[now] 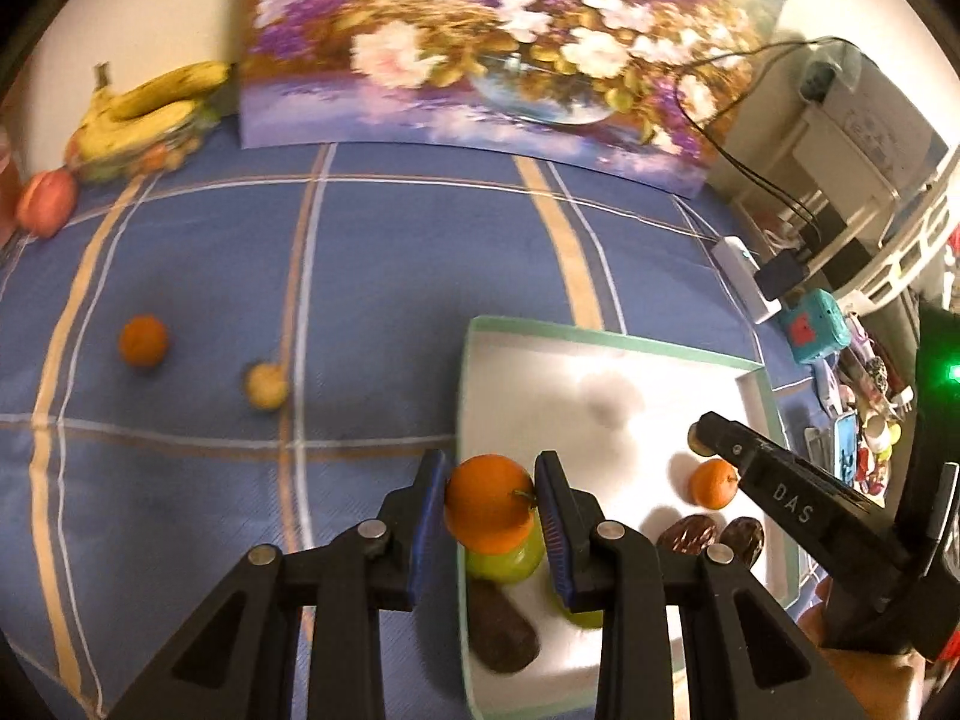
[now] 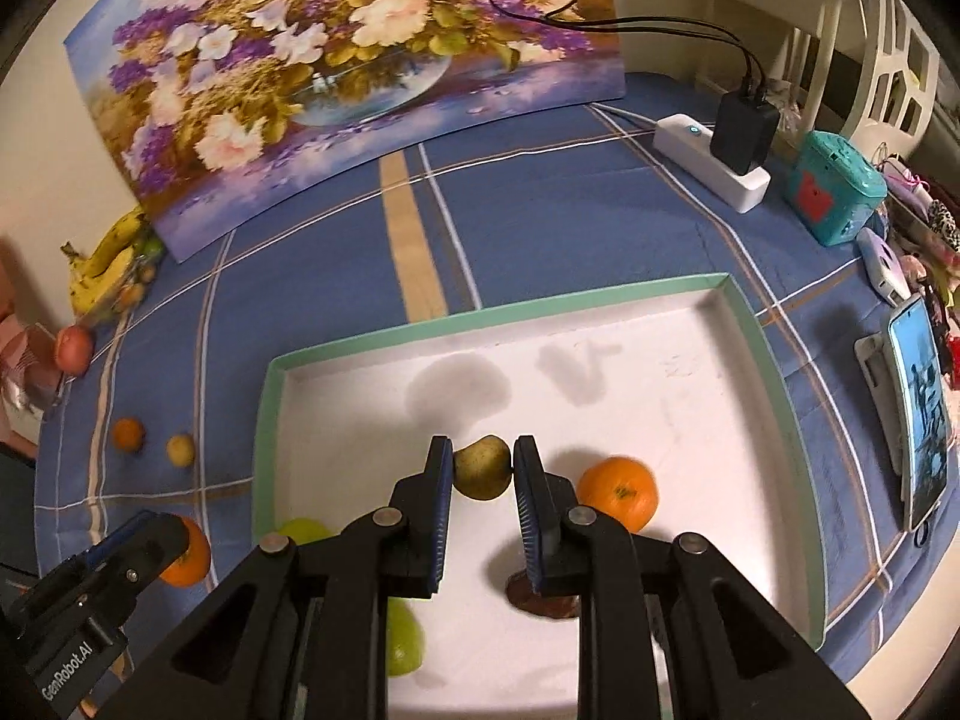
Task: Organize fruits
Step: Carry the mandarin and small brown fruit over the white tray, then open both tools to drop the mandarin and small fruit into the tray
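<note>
Surface: blue plaid tablecloth (image 2: 540,192). Green-rimmed white tray (image 2: 774,360) sits on it, under and ahead of the right jaws; the left jaws sit over its left edge. Loose on the cloth, ahead-left of the left jaws: small orange (image 1: 143,340) and a yellowish fruit (image 1: 266,385) beside it. Far left corner: banana bunch (image 1: 144,108), reddish fruit (image 1: 47,204) near it. Flower painting (image 2: 336,66) stands along the far edge. Ahead-right of the right jaws: white power strip (image 2: 690,150), teal box (image 2: 837,186), phone (image 2: 921,408).
</note>
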`<state>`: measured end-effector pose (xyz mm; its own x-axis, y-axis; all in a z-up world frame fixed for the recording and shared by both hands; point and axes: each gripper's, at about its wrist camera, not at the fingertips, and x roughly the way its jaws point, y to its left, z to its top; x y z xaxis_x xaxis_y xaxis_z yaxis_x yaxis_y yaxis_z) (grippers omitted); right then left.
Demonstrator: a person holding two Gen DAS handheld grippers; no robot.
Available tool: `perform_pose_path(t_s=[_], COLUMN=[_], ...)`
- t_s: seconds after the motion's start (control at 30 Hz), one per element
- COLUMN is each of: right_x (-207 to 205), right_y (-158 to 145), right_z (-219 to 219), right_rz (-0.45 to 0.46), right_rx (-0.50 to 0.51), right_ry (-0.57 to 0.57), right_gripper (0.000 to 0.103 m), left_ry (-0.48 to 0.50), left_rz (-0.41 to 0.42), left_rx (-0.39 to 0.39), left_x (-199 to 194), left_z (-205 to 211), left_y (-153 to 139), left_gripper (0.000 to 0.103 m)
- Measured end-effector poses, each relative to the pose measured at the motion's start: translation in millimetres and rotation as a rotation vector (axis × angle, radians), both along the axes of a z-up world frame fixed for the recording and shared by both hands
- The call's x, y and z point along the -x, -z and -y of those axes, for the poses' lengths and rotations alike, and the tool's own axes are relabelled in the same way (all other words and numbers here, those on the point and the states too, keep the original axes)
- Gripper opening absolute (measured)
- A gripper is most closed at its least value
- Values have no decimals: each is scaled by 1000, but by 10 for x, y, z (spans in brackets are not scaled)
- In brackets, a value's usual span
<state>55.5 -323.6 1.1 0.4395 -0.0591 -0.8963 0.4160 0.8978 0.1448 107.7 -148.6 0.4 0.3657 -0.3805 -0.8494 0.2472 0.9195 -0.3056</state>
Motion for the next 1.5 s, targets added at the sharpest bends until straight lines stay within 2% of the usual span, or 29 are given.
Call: perform_pose_path(t_s=[0.33,0.77,1.37,1.5], right_x=[-187,-279,-261,-239], right_y=[116,420,421,344], right_z=[225,307,242,234], right_rz=[-27,-98,-112,-104], right_rx=[-16,-20,4,22], right_ry=[27,33,28,27], right_gripper=[22,22,22,23], left_ry=[71,85,69,68], left_rz=[15,-50,-75,-78], left_rx=[-45,-87,-86,-46], left_x=[-185,-282,-300,-296], left_z=[346,487,420,397], left_y=[187,523,459,356], left_gripper=[32,32,35,37])
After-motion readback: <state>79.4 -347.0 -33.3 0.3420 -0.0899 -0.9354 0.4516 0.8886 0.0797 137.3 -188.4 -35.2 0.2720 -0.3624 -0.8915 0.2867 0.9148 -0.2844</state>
